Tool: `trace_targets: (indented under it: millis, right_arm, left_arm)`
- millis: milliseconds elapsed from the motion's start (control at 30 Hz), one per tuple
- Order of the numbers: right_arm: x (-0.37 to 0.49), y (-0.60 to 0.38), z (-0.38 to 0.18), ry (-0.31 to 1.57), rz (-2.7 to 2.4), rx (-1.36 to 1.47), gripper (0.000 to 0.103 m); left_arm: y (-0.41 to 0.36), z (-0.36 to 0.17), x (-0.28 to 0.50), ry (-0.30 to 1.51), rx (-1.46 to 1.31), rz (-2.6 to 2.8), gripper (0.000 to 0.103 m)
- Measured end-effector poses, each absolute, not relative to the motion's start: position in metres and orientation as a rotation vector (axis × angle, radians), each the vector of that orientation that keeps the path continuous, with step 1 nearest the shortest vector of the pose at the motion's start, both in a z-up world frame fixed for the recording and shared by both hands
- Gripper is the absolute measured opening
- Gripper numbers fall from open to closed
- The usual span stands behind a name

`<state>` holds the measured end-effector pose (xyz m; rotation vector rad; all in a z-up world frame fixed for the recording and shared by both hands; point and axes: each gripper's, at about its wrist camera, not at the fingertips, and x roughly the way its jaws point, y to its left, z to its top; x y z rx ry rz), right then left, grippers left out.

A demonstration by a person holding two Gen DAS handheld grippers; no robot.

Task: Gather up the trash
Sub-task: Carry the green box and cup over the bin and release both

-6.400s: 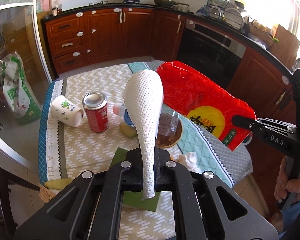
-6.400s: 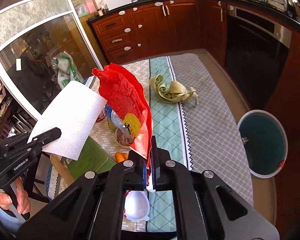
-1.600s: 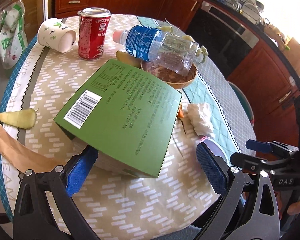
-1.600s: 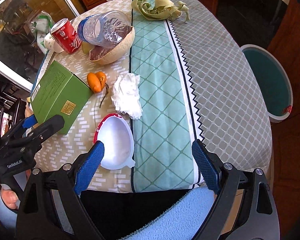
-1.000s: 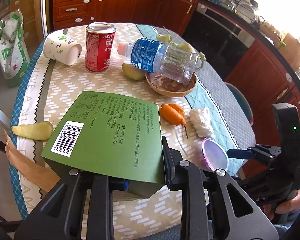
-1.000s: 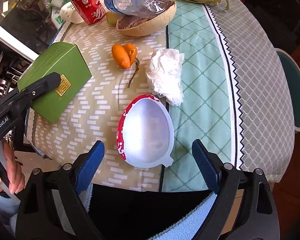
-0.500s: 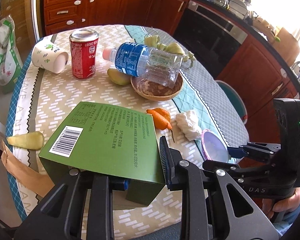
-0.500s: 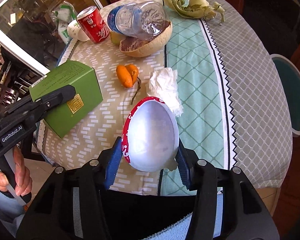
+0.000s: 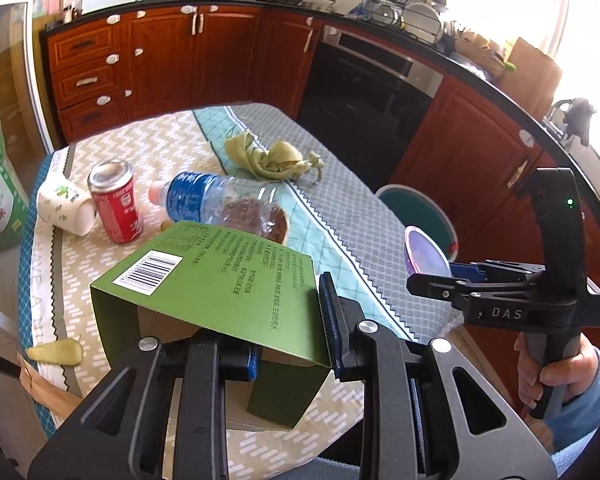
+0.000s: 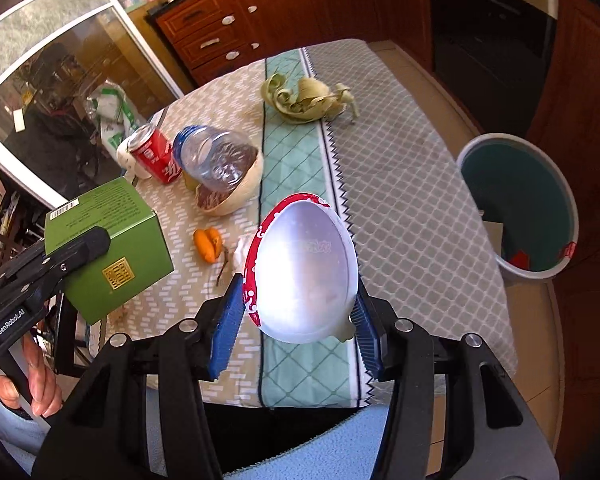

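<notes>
Trash is held in both tools above the table [image 10: 396, 168]. Green box [image 9: 220, 288] is clamped by the left gripper [image 9: 292, 344]; white bowl [image 10: 304, 276] is squeezed between the just narrowed pads of the right gripper [image 10: 296, 320], near the bin [image 10: 520, 200].

The left gripper [image 9: 292, 332] points down at a slant over the near edge of the table [image 10: 400, 184]. Its jaws are pinched on a flap of the green box [image 9: 204, 288], which hangs off the table. The right gripper [image 10: 296, 316] is to its right, also tipped down above the table's near edge. Its jaws have just been closing and now squeeze the white bowl [image 10: 304, 272] from both sides. A hand [image 9: 548, 372] wraps each handle.
</notes>
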<state>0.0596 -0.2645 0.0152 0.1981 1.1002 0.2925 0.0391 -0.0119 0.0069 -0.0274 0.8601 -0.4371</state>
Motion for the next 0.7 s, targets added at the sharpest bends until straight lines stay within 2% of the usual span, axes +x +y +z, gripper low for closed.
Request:
trace_targets:
  millis: [333, 700]
  right_arm:
    - [0.068, -0.363, 0.022, 1.016, 0.104, 0.326, 0.049]
    - [0.081, -0.473, 0.001, 0.967, -0.081, 0.440, 0.049]
  left_arm:
    - [-0.111, 0.031, 0.073, 0.847, 0.106, -0.598, 0.026]
    - [-0.241, 0.014, 0.123, 0.944, 0.229, -0.733, 0.026]
